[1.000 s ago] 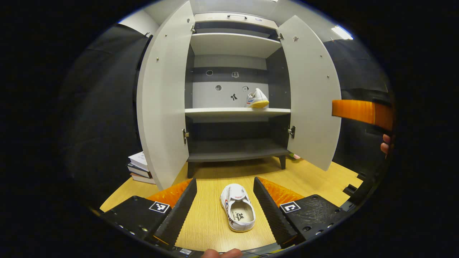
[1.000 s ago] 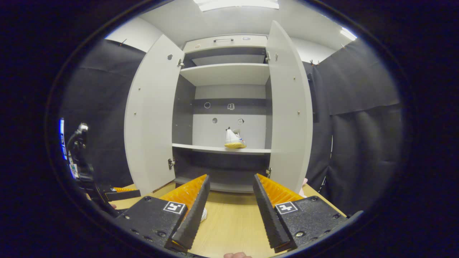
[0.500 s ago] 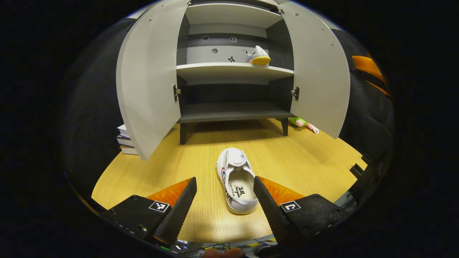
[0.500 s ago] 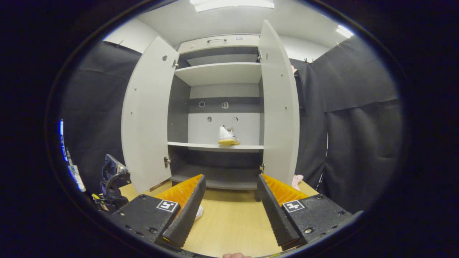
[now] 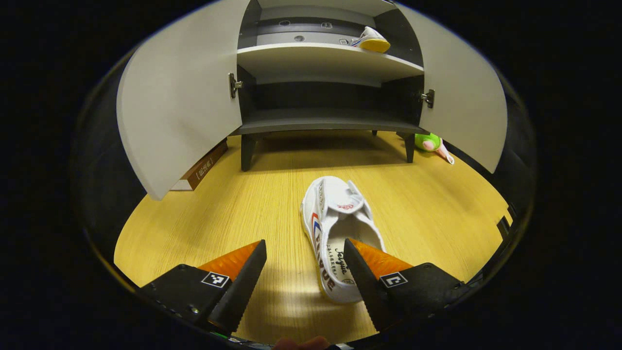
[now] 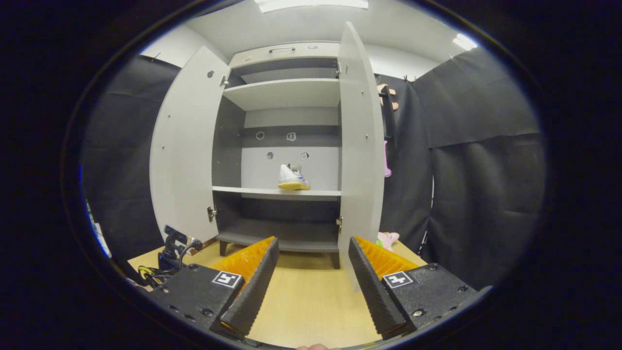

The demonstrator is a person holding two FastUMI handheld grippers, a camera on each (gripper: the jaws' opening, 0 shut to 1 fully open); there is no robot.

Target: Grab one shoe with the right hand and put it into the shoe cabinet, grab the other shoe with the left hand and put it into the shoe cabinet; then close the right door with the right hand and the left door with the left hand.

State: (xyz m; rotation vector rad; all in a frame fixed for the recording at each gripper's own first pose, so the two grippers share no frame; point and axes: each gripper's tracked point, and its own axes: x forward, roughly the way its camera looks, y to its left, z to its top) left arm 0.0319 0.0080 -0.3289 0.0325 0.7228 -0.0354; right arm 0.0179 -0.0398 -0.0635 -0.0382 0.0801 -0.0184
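In the left gripper view I see a book (image 5: pixel 201 168) lying flat on the bench (image 5: pixel 233 214), mostly hidden behind the cabinet's left door (image 5: pixel 177 97), its spine lettering too small to read. My left gripper (image 5: pixel 305 284) hangs low over the wood-grain bench with its fingers spread wide; the ribbed right finger (image 5: pixel 362 277) covers part of the heel of a white canvas shoe (image 5: pixel 335 228), and I cannot tell whether it touches. The shoe lies toe toward the shoe cabinet (image 5: pixel 330 92), strap across the top. The second shoe (image 5: pixel 371 41), yellow-soled, sits on the pale middle shelf (image 5: pixel 311 56), to the right. A green and pink soft toy (image 5: pixel 431 144) pokes out by the cabinet's right leg, partly cut off by the right door (image 5: pixel 461 107).

In the right gripper view, my right gripper (image 6: pixel 313 284) is likewise released, holding nothing, pointing at the open cabinet, where the right door's edge stands between me and the shelf's right end.
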